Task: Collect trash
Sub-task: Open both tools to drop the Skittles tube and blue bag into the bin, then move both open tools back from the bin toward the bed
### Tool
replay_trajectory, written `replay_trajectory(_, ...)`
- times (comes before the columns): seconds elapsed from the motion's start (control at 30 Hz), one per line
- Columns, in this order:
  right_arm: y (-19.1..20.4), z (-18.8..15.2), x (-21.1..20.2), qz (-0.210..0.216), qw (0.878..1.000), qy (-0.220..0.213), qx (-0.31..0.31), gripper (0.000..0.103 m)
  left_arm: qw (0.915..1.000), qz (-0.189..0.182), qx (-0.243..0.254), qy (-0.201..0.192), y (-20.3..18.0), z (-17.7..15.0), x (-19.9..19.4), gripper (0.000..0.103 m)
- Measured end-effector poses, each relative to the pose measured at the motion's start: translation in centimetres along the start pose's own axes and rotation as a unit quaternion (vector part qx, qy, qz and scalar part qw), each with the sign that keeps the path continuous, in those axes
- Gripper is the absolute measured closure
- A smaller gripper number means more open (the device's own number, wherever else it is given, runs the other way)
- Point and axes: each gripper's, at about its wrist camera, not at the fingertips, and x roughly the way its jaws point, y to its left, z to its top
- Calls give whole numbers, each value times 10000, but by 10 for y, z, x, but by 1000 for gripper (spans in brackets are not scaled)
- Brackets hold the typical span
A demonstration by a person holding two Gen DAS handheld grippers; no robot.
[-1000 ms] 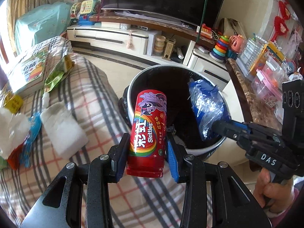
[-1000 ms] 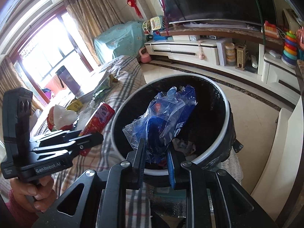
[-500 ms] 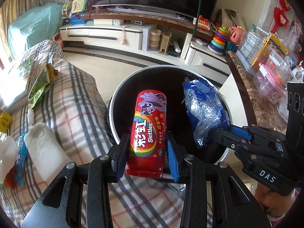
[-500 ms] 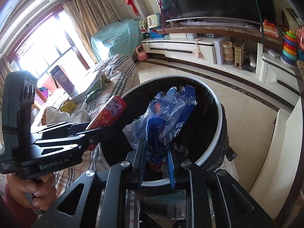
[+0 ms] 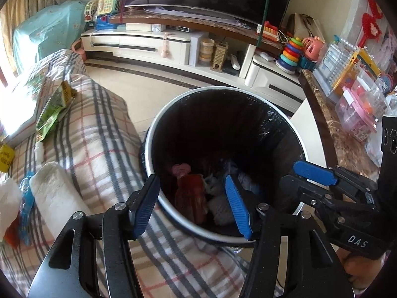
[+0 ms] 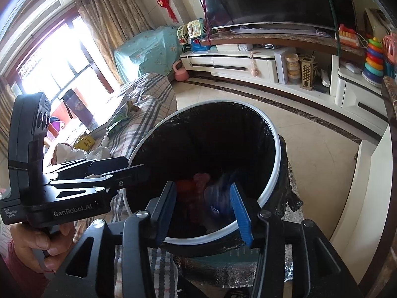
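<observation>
A round bin (image 5: 158,136) with a white rim and black liner stands beside the plaid-covered sofa. Both grippers hover over its near rim. My left gripper (image 5: 192,207) has its jaws opening, with nothing between them. The red Skittles tube (image 5: 189,195) lies blurred at the bottom of the bin. My right gripper (image 6: 204,212) also has its jaws opening and holds nothing. The blue plastic wrapper (image 6: 220,193) shows as a blur inside the bin (image 6: 273,154), below the right fingers. The right gripper (image 5: 315,173) also reaches in from the right in the left wrist view.
On the plaid sofa cover (image 5: 99,134) lie a green snack packet (image 5: 53,110), a white tissue pack (image 5: 54,193), a yellow wrapper (image 5: 6,155) and a blue wrapper (image 5: 26,211). A TV stand (image 5: 173,44) with toys lines the back. A marble counter (image 5: 330,134) stands right.
Both grippers' jaws have opened. The Skittles tube has left the left jaws and the blue wrapper the right jaws; both now lie inside the bin.
</observation>
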Motion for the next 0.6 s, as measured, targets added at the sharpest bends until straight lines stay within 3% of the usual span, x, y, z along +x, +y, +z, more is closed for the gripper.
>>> replay_trajectory(0.3, 20, -8, -7, 72, 9998, -161, -132, 26, 9988, 77, -443, -179, 28, -37, -25, 39)
replay_trajectory(0.6, 63, -20, -7, 298, 9983, -248, -438, 13, 9926, 252, -1162, -239, 74, -89, -53, 37)
